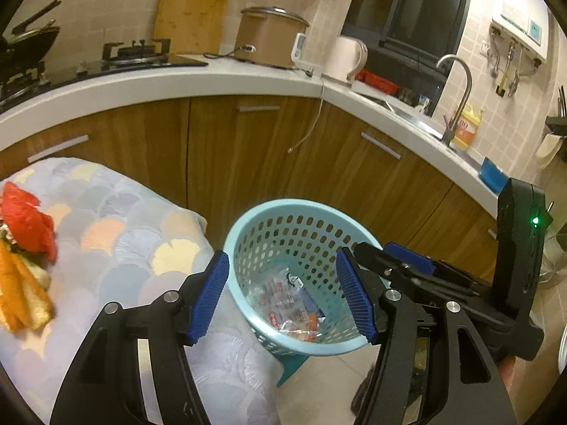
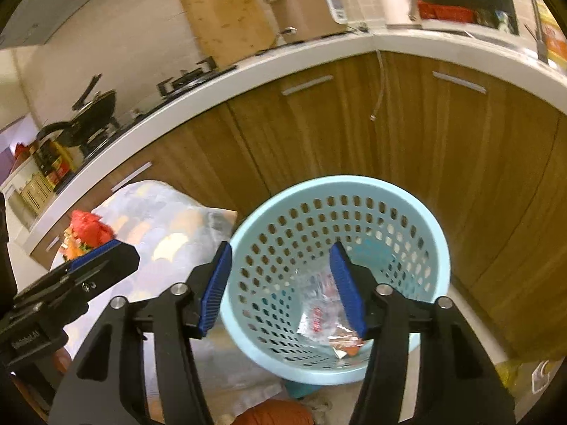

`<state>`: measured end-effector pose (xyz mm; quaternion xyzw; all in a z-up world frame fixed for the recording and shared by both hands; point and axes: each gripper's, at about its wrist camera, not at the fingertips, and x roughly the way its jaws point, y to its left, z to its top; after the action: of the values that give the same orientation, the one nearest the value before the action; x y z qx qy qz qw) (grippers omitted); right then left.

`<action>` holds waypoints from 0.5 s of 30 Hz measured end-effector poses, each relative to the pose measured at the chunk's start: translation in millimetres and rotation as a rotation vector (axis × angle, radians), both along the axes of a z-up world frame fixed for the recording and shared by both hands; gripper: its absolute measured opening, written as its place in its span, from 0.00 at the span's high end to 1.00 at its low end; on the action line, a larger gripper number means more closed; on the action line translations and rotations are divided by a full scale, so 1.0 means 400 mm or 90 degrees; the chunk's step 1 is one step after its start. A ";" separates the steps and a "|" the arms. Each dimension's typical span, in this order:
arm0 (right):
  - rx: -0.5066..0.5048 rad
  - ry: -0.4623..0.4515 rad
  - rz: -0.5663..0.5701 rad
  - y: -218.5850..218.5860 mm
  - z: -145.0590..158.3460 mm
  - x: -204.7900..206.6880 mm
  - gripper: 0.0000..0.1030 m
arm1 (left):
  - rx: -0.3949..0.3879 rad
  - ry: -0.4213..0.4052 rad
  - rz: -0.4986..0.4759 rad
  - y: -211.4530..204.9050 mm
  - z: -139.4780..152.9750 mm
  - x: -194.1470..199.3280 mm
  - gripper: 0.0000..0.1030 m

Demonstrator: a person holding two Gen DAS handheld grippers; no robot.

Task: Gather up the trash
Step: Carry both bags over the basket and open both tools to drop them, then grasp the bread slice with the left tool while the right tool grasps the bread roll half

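A light blue perforated basket [image 1: 255,226] stands on the floor beside a cloth-covered table [image 1: 117,219]. It holds crumpled clear wrappers [image 1: 283,297]. The basket [image 2: 418,212] and wrappers [image 2: 319,315] also show in the right wrist view. My left gripper [image 1: 283,297] is open and empty above the basket's near rim. My right gripper [image 2: 281,290] is open and empty above the basket; its body shows in the left wrist view [image 1: 407,265]. Red crumpled trash [image 1: 28,219] and orange peels [image 1: 17,290] lie on the table's left side.
Wooden cabinets [image 1: 248,156] under a white counter [image 1: 177,78] stand behind the basket. The counter holds a stove [image 1: 134,53], cooker [image 1: 269,35], kettle [image 1: 347,56] and sink tap [image 1: 457,95]. An orange object [image 2: 276,414] lies on the floor.
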<state>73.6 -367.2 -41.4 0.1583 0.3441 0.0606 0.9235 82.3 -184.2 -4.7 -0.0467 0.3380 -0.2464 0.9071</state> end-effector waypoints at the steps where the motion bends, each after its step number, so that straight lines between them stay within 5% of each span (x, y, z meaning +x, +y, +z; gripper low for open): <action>1: -0.003 -0.003 0.006 0.009 0.006 -0.003 0.45 | -0.002 -0.003 0.003 0.008 0.005 -0.007 0.41; 15: -0.050 -0.035 0.090 0.208 0.068 -0.021 0.39 | -0.038 -0.034 0.106 0.267 0.052 -0.103 0.36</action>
<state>65.0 -284.1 -14.2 0.0957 0.3311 0.1169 0.9314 41.0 -77.5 16.1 -0.0950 0.3015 -0.1815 0.9312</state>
